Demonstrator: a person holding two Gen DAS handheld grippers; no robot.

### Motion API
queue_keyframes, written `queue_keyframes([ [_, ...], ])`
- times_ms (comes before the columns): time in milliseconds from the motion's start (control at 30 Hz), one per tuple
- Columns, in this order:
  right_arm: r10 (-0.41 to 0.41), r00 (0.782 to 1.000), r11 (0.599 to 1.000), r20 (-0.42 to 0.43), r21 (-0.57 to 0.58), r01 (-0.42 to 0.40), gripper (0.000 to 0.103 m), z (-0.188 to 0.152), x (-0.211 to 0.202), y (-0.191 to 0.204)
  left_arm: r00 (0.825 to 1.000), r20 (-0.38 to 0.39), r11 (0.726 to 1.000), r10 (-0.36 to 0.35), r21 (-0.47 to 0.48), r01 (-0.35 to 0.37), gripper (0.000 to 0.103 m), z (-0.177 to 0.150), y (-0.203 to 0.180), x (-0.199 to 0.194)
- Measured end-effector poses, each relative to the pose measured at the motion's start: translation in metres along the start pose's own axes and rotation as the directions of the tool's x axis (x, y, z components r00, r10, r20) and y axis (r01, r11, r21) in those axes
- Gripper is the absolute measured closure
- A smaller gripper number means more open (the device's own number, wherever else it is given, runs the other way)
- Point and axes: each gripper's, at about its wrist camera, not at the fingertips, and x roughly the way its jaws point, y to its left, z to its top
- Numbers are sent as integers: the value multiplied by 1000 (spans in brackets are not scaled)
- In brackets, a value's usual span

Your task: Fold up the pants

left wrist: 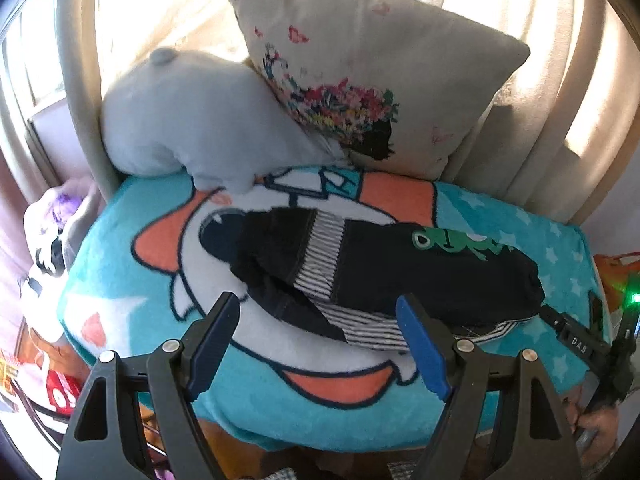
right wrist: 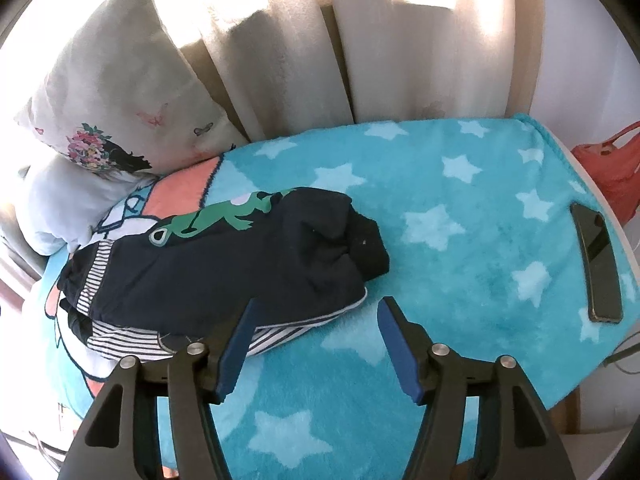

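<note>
Dark navy pants with a green frog print and striped lining lie bunched on a turquoise star blanket. They also show in the right wrist view. My left gripper is open and empty, just in front of the pants' near striped edge. My right gripper is open and empty, its left finger at the pants' near right edge, over the blanket. The right gripper also shows at the far right of the left wrist view.
A grey plush cushion and a floral pillow lean at the back against cream curtains. A dark phone lies near the blanket's right edge. A red bag sits beyond it. Clutter lies off the left side.
</note>
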Motion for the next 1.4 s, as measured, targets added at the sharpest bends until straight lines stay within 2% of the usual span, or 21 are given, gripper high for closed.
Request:
queue_keyframes([
  [167,-4,1000,1000,-28,18,4,36,-12,3,-4,999,-46,999,19,34,-18,24,-22,-9,12],
  [367,-22,999,1000,-48,-8,21,36,-25,3,-4,994,-105,999,-12,39,17,24,-33,-20,29],
  [633,-40,994,999,-103,-10,39,35,-32,13,-5,990,-138,997,-42,59,50,24,-35,-29,42],
  [1033,-30,991,999,-134,-34,26,35,-18,35,19,982,-189,1000,-14,21,18,24,-24,-8,69],
  [1200,-24,989,1000,-143,-22,21,35,-13,42,22,977,-211,999,-28,-21,24,24,-13,9,84],
  [1300,-8,989,1000,-144,11,10,35,-9,44,19,978,-203,993,-52,-113,30,24,1,40,91],
  [1400,65,988,995,-137,89,-53,35,-6,42,10,979,-195,977,-61,-211,19,24,11,77,96],
])
